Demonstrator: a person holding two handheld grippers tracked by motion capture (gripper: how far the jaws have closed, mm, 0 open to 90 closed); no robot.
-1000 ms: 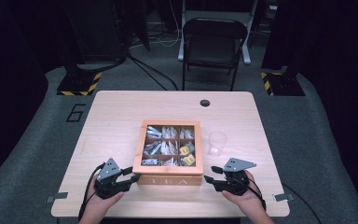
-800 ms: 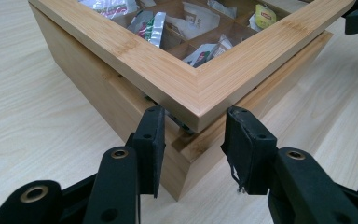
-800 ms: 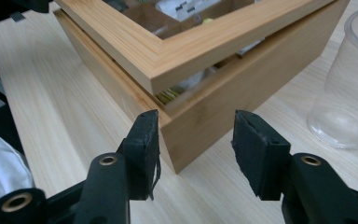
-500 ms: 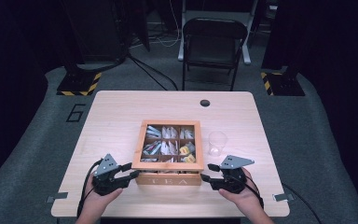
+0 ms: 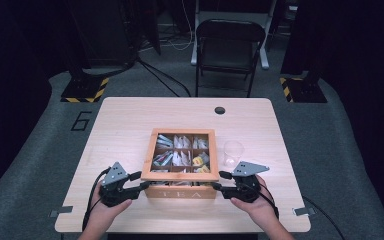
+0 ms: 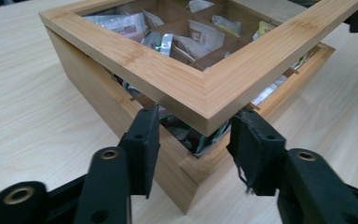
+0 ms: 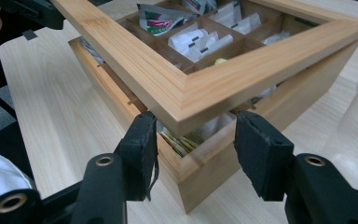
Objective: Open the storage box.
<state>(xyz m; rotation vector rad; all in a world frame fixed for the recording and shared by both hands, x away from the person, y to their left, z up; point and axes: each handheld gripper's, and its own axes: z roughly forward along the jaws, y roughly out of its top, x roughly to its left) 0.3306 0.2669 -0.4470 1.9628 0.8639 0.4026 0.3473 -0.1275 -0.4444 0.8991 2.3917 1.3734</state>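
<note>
Pale wood bench [image 5: 130, 120] on grey carpet [image 5: 40, 150], black chair [image 5: 228, 45] behind; my left hand-held gripper [image 5: 141, 181] and right hand-held gripper [image 5: 219, 181] each straddle a raised lid [image 5: 152, 150] corner, jaws apart, left just widening.

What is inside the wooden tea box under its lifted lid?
Through the window of the lid, the tea box shows compartments with tea bags in paper packets. More packets show in the gap below the lid. The wooden frame covers the compartments' edges.

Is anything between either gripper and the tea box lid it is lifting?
Nothing visible. The left gripper and right gripper each straddle a front corner of the lid, which is raised above the tea box.
</note>
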